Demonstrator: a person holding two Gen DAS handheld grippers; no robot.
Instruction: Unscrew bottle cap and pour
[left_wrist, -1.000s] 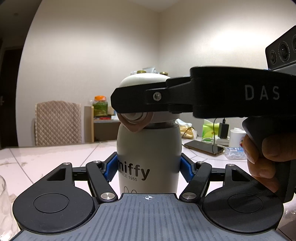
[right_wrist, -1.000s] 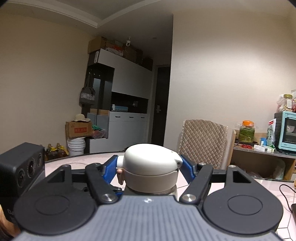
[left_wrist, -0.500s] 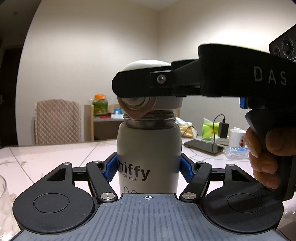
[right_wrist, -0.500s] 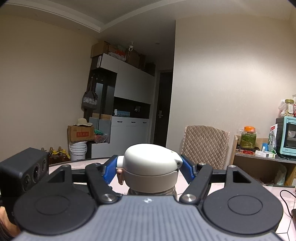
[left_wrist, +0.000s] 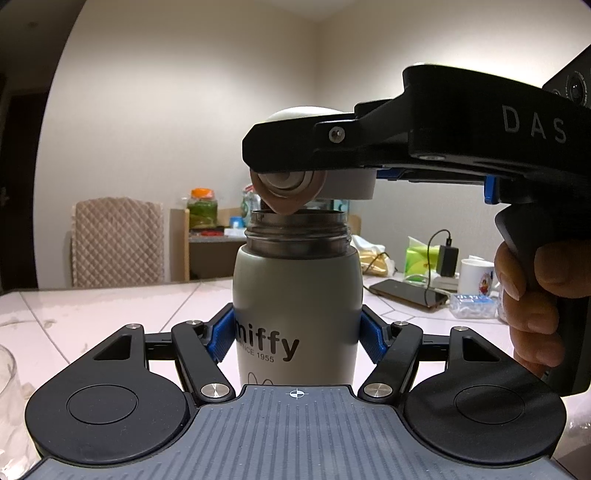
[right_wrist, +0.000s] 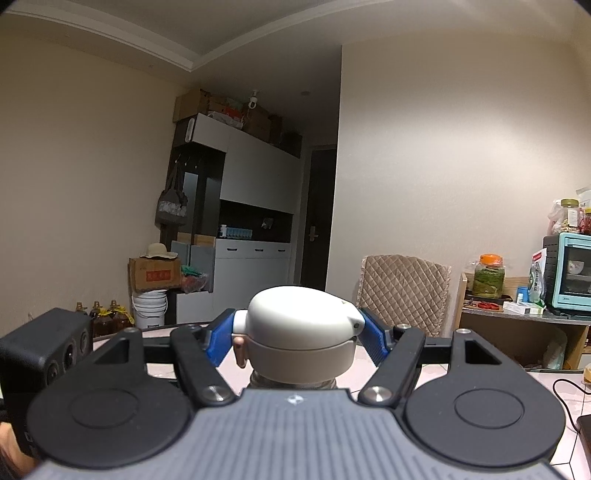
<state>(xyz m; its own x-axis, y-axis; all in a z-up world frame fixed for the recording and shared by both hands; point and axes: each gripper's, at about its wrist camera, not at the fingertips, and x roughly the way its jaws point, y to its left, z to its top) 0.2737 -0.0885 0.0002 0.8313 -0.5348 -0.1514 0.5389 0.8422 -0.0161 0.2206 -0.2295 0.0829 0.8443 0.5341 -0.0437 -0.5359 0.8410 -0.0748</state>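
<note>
While the left gripper (left_wrist: 297, 332) pinches the pale bottle (left_wrist: 297, 314) low on its body, blue pads pressed against both sides beside the "miffy" lettering, the bottle stands upright on the pink tiled table (left_wrist: 110, 306). Its threaded metal neck (left_wrist: 297, 236) is bare and open. Just above it hangs the rounded white cap (right_wrist: 301, 339), lifted clear of the neck, with a small gap between them. The right gripper (right_wrist: 301, 338) clamps that cap from both sides, its blue pads tight on the cap's flanks; in the left wrist view it reaches in from the right, level, with a hand (left_wrist: 532, 295) wrapped around its black handle. At the near left edge, part of a clear glass (left_wrist: 7, 398) shows. Far right on the table lie a phone (left_wrist: 406, 291) and a white mug (left_wrist: 476, 275).
</note>
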